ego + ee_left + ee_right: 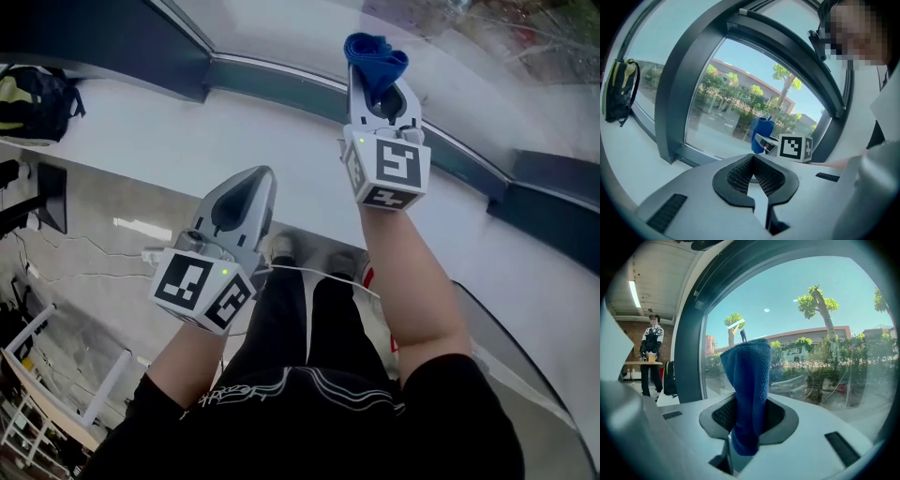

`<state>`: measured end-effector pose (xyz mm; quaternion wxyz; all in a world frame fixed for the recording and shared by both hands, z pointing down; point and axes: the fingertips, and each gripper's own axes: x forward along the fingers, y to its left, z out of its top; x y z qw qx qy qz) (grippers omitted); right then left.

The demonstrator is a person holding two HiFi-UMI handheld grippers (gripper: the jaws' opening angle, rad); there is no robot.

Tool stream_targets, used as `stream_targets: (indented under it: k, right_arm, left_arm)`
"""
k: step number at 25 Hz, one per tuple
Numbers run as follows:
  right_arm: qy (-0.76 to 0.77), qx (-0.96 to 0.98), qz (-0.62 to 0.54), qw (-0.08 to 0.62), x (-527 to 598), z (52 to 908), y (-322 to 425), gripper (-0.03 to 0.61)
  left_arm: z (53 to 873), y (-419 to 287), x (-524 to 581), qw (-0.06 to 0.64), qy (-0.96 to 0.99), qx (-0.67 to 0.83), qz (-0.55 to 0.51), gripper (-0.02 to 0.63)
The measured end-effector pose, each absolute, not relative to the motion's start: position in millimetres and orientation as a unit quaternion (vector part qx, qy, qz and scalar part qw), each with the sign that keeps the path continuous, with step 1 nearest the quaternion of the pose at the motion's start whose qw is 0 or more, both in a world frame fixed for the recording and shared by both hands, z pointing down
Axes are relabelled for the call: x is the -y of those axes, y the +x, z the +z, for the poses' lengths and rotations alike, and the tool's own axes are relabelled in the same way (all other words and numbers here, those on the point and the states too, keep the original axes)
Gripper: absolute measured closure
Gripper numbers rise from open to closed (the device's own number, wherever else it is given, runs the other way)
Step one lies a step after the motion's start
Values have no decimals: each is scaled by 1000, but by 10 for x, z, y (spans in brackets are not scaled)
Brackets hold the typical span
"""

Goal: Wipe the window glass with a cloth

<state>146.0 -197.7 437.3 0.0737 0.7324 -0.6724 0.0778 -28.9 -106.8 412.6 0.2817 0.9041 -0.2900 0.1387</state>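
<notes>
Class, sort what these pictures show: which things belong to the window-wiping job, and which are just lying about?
Belongs to the job: blue cloth, held in the right claw; window glass.
Just lying about: backpack, off to the left; left claw, shut on nothing, idle.

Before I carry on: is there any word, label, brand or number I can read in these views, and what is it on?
No text can be read.
Marker cube on the right gripper and marker cube on the left gripper: black-and-white square patterns only.
White print on the black trousers: too blurred.
Pale panel on the building outside: too small.
Blue cloth: no label shows.
</notes>
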Motion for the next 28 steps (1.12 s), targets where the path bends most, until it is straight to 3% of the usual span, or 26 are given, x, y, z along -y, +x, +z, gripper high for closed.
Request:
stream_targets:
  k: [28]
  right_arm:
    - [857,505,78,61,-523,4355,4469,485]
  left_arm:
    - [4087,2058,-546,245,942,134,186,611]
